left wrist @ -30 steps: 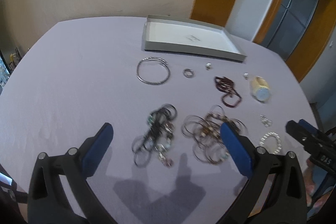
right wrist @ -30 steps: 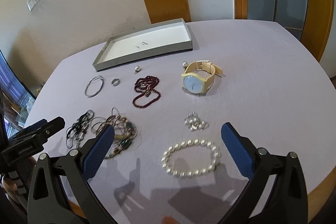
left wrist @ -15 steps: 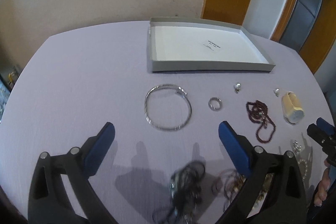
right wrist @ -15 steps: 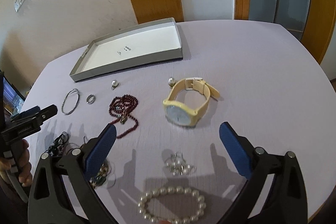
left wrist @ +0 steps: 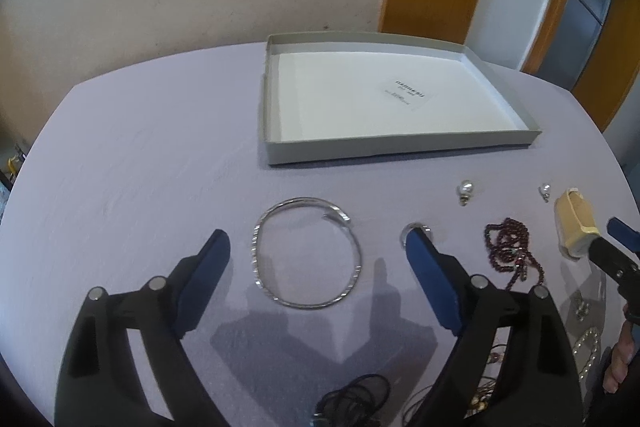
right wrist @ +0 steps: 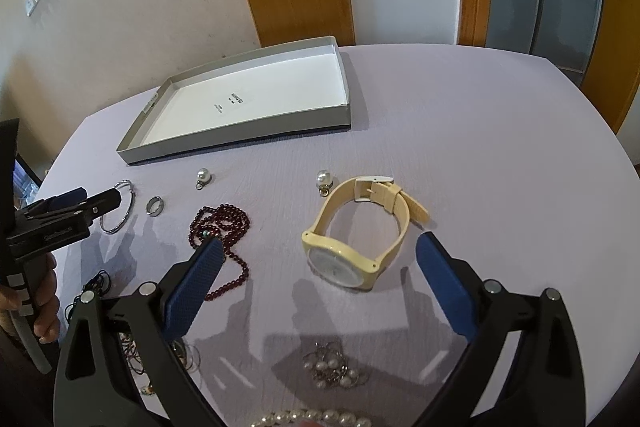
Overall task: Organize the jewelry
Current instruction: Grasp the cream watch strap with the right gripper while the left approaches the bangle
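Observation:
A shallow grey tray (left wrist: 400, 149) with a white floor stands at the back of the lilac table; it also shows in the right wrist view (right wrist: 240, 143). My left gripper (left wrist: 318, 251) is open, its fingers on either side of a silver bangle (left wrist: 308, 301) lying flat on the table. My right gripper (right wrist: 320, 259) is open, just short of a cream wristwatch (right wrist: 352, 247). A dark red bead necklace (right wrist: 224, 227), a silver ring (right wrist: 155, 205) and two pearl earrings (right wrist: 203, 175) (right wrist: 324, 179) lie between tray and grippers.
A pearl cluster (right wrist: 332, 367) and a pearl bracelet (right wrist: 316, 417) lie near the front edge. Black cords (left wrist: 356, 399) and thin hoops (right wrist: 132, 351) are piled at the front left. The wall and a wooden door frame stand behind the table.
Both grippers have moved forward toward the tray. The left one now frames the silver bangle; the right one has closed in on the watch. Both stay open.

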Motion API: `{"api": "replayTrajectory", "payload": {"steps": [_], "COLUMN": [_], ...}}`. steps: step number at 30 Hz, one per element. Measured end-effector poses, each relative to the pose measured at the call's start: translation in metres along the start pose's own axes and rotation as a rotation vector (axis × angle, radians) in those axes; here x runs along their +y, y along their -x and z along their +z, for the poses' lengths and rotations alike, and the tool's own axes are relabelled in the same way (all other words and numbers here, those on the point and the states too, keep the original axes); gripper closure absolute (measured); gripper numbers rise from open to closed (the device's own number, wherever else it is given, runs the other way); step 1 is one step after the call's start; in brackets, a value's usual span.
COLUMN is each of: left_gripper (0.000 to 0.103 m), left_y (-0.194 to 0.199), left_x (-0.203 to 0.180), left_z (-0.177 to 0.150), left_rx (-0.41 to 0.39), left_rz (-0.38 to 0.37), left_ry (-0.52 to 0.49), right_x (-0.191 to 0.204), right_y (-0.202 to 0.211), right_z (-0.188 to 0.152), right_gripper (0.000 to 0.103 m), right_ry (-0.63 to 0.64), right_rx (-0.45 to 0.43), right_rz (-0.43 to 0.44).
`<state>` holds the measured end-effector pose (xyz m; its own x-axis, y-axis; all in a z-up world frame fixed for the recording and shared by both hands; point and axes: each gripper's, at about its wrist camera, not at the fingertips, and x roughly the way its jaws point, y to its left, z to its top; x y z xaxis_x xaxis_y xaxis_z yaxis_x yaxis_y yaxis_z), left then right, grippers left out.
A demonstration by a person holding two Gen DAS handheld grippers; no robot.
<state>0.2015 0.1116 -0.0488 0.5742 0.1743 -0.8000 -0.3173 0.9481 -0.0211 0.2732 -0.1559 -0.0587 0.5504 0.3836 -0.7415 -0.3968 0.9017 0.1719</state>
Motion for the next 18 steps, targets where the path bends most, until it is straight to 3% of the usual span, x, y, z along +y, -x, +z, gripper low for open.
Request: {"api": "replayTrajectory", "payload": {"steps": [14,18], "left_gripper": [0.014,0.014], "left_y": [-0.006,-0.006], "left_x": [-0.004,-0.004], "left_z": [-0.002,-0.002], "left_rx": [0.007,0.007], "left_rz": [0.0,-0.001], "left_ry": [0.004,0.002], "right_x": [0.0,0.002], "right_y": [-0.017,-0.023], "right_z": [0.006,0.013], "right_gripper": [0.013,0.02], "right_ry": [0.003,0.002], "right_rx": [0.021,0.027], "right_rz": [-0.018,-0.03]}}
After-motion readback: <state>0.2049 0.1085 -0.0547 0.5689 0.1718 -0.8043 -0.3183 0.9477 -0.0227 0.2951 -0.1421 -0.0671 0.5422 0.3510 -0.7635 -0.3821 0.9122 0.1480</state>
